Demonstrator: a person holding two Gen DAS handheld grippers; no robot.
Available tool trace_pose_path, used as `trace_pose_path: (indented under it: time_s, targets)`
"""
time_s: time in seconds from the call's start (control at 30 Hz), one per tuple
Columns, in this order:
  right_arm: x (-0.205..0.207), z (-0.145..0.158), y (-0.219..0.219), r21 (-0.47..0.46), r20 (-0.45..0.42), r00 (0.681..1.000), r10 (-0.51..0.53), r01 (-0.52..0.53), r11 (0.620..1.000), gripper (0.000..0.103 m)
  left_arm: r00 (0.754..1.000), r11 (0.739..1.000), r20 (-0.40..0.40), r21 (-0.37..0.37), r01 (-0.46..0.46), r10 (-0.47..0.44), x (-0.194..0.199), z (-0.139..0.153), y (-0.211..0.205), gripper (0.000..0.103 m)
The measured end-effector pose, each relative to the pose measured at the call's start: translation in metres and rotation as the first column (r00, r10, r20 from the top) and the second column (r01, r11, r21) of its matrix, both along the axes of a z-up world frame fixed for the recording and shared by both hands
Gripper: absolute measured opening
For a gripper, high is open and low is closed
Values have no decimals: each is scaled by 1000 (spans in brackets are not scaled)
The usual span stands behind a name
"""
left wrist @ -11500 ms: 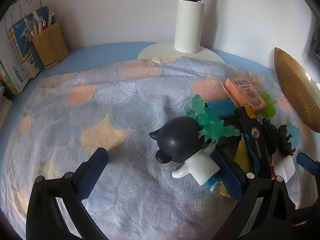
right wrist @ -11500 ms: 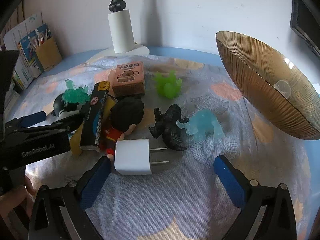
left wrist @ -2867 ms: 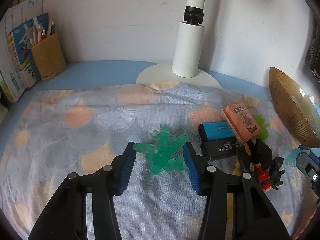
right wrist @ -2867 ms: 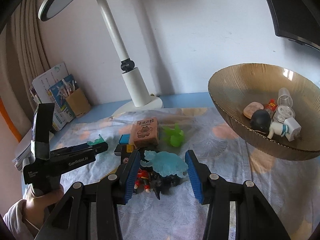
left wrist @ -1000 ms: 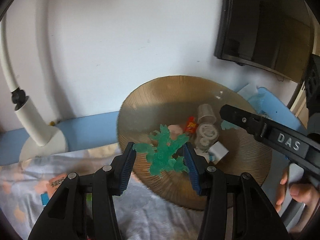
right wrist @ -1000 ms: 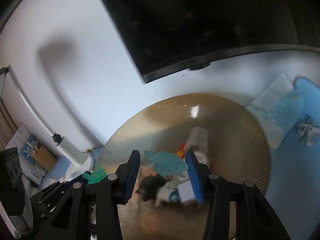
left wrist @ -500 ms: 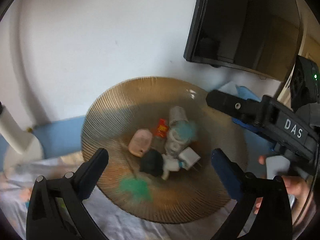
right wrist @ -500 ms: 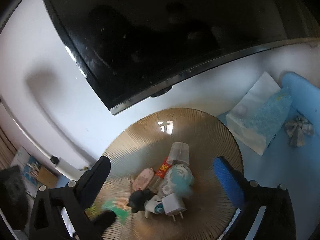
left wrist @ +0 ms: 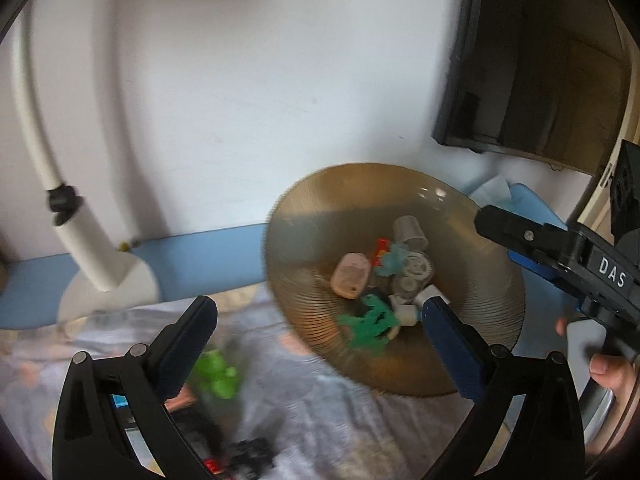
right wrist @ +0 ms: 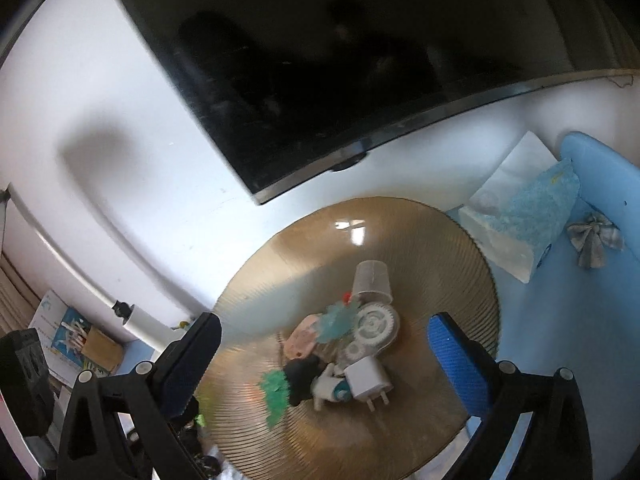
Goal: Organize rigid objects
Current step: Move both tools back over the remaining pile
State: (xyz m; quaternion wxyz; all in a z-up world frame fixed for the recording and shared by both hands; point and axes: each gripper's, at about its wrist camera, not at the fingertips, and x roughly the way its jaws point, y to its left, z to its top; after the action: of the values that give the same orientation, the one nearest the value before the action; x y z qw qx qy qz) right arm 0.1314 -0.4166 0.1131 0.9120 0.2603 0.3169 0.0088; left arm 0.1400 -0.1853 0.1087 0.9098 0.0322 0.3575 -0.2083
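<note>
The ribbed amber bowl (left wrist: 472, 280) (right wrist: 280, 248) lies under both grippers. A green figure (left wrist: 370, 326) (right wrist: 276, 392) lies in it near the front rim. A light blue figure (left wrist: 390, 258) (right wrist: 336, 322) rests on the pile in the middle, beside a pink piece (left wrist: 352, 280), a clear cup (right wrist: 372, 278), a white charger (right wrist: 366, 380) and a black-headed figure (right wrist: 302, 372). My left gripper (left wrist: 320, 312) stands wide open and empty above the bowl's left edge. My right gripper (right wrist: 324, 326) is wide open and empty over the pile.
A white lamp (left wrist: 92, 248) stands left of the bowl and a dark monitor (right wrist: 340, 60) hangs behind it. A tissue pack (right wrist: 520, 216) lies at the right. A lime green figure (left wrist: 218, 372) and dark toys (left wrist: 248, 452) lie on the patterned cloth below.
Both grippers opened wide. The green figure dropped from the left one and the light blue figure from the right one into the bowl. The left gripper has since swung leftward.
</note>
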Motion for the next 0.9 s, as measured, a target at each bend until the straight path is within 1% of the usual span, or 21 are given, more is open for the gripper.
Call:
trace_pose_path:
  time_s: [0.13, 0.23, 0.37, 0.43, 0.53, 0.6, 0.67, 0.77, 0.9]
  targets:
    - [-5, 11, 19, -13, 21, 1000, 19, -18, 1000, 103, 999, 999, 18, 15, -41, 40, -6, 7, 27, 102]
    - [-7, 18, 38, -22, 35, 998, 44, -43, 999, 103, 994, 995, 44, 11, -99, 98, -12, 10, 57, 102]
    - [-10, 23, 71, -63, 48, 994, 97, -94, 994, 103, 984, 984, 12, 6, -179, 179, -13, 4, 102, 102]
    - [-14, 25, 88, -82, 51, 991, 125, -121, 989, 103, 975, 975, 10, 6, -220, 220, -18, 2, 126, 102]
    - [-18, 24, 113, -104, 53, 983, 176, -170, 980, 103, 967, 966, 4, 32, -256, 256, -25, -5, 150, 102]
    - [-23, 20, 130, -131, 47, 975, 219, -211, 969, 103, 964, 962, -3, 49, -267, 267, -30, -11, 162, 102]
    - [-27, 10, 149, -170, 33, 961, 275, -266, 949, 103, 962, 960, -8, 55, -273, 274, -37, -19, 173, 102]
    - [-34, -10, 173, -237, -16, 940, 341, -335, 912, 103, 957, 956, -36, 68, -285, 287, -43, -34, 184, 102]
    - [-43, -36, 191, -267, -77, 921, 381, -388, 882, 103, 953, 953, -70, 99, -286, 294, -48, -58, 186, 102]
